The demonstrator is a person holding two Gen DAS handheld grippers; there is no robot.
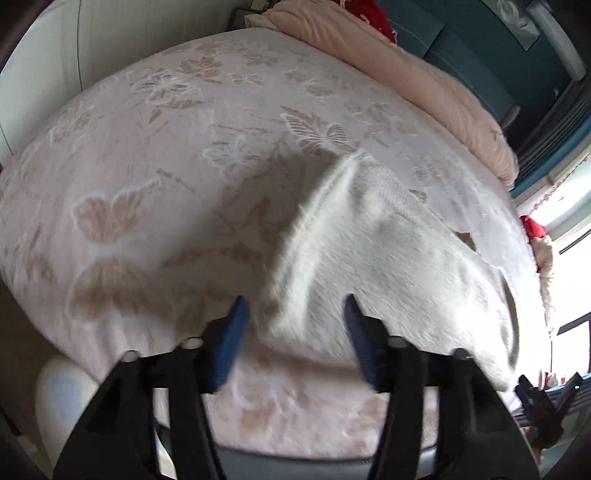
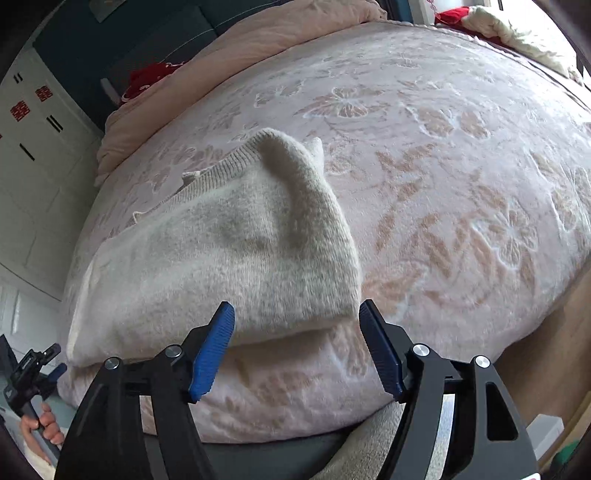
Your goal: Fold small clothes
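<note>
A small white knitted sweater (image 2: 229, 251) lies folded on the pink floral bedspread (image 2: 443, 166), near the bed's front edge; a ribbed hem runs along its far side and one corner stands up in a peak. It also shows in the left wrist view (image 1: 388, 266), blurred. My left gripper (image 1: 295, 314) is open, just in front of the sweater's near left edge, holding nothing. My right gripper (image 2: 297, 321) is open, its fingers either side of the sweater's near right corner, not closed on it. The left gripper also shows at the lower left of the right wrist view (image 2: 37, 369), held by a hand.
A rolled pink duvet (image 1: 406, 74) lies along the bed's far side, with red cloth (image 1: 369, 14) beyond it. White cupboards (image 2: 29, 166) stand to the left. A red and cream item (image 2: 498, 26) lies at the far corner. The bed's front edge is right below both grippers.
</note>
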